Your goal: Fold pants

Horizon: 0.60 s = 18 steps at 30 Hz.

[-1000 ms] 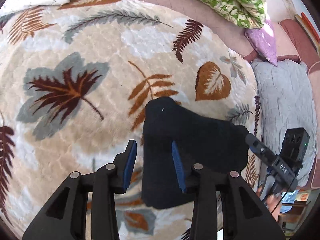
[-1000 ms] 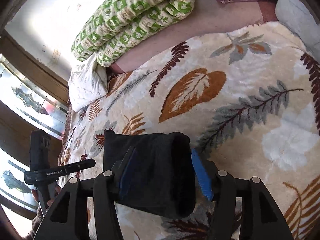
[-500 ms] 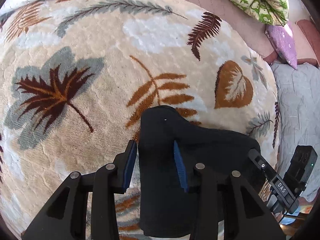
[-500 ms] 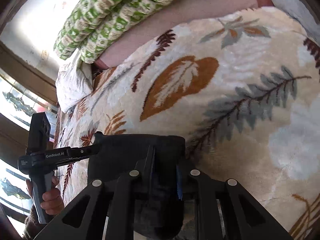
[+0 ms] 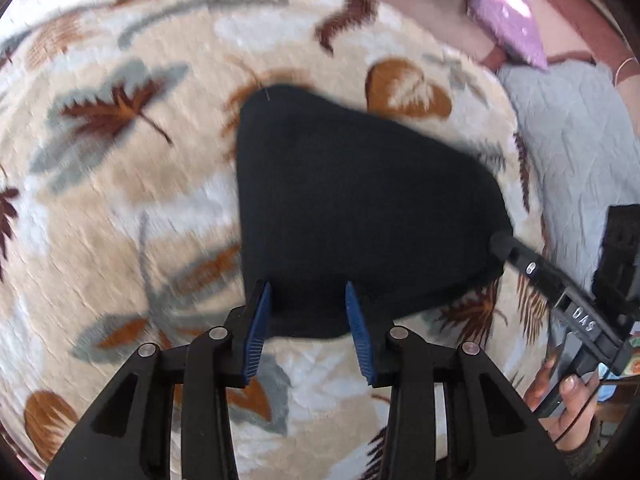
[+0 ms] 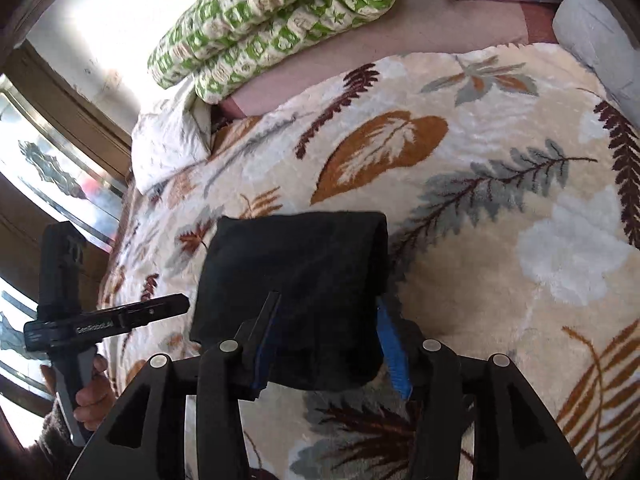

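Note:
The black pants [image 5: 352, 208] lie folded into a compact bundle on the leaf-patterned blanket [image 5: 120, 200]. My left gripper [image 5: 308, 320] is open and empty, its blue pads at the bundle's near edge. My right gripper [image 6: 328, 336] is open, its fingers either side of the near edge of the pants [image 6: 296, 280]. It also shows in the left wrist view [image 5: 560, 296] at the bundle's right corner. The left gripper shows in the right wrist view [image 6: 120, 316], apart from the bundle's left side.
A green patterned quilt [image 6: 272, 16] and a white pillow [image 6: 168, 148] lie at the far side of the bed. A purple pillow [image 5: 508, 32] and a grey quilted cover [image 5: 568, 128] are to the right. A window [image 6: 44, 184] is on the left.
My right gripper, shut on the pants half a second ago, has opened. My left gripper has drawn back, so the bundle lies further ahead of it.

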Each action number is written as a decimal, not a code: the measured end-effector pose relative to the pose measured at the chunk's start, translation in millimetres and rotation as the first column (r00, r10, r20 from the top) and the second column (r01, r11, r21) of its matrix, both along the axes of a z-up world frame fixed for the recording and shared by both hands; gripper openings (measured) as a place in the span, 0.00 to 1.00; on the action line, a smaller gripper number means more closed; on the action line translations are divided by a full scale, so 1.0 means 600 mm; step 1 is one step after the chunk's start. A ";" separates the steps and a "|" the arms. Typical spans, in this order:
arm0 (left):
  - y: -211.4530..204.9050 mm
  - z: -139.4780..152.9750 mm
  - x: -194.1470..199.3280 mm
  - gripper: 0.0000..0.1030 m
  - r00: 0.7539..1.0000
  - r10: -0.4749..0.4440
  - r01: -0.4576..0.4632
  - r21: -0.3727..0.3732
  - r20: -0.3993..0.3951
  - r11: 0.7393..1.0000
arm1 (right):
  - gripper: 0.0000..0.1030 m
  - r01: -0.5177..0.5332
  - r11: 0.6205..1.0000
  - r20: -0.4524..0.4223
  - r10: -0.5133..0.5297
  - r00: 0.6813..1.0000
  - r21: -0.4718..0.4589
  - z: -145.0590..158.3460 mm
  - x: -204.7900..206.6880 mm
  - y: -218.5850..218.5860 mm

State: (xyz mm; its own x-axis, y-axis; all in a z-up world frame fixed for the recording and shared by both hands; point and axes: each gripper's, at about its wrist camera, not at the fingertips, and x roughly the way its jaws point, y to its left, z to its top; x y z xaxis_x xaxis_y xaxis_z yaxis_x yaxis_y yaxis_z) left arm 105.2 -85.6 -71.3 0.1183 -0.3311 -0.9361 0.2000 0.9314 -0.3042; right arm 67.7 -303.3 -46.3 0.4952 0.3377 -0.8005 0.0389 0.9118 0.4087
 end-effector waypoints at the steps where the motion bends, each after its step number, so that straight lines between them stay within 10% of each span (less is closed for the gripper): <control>1: -0.008 -0.013 -0.003 0.35 1.000 -0.018 0.019 0.026 -0.014 0.999 | 0.39 -0.015 1.000 0.000 0.015 1.000 -0.004 -0.001 -0.002 0.006; 6: -0.027 -0.009 -0.010 0.36 0.998 -0.047 0.044 0.083 0.033 0.996 | 0.28 -0.003 0.999 -0.032 0.001 0.999 -0.049 -0.040 -0.025 -0.004; 12: 0.048 0.039 0.002 0.36 0.998 0.028 -0.023 -0.067 0.063 0.997 | 0.44 0.031 0.994 0.013 -0.033 0.999 0.102 -0.020 -0.037 -0.038; 16: 0.104 0.038 0.038 0.62 0.990 0.133 -0.129 -0.097 0.044 0.987 | 0.79 0.061 0.980 0.039 -0.070 0.997 0.189 0.016 -0.033 -0.068; 18: 0.111 0.021 0.055 0.62 0.990 0.138 -0.139 -0.130 -0.014 0.982 | 0.80 0.061 0.974 0.020 -0.067 0.998 0.219 0.016 -0.018 -0.077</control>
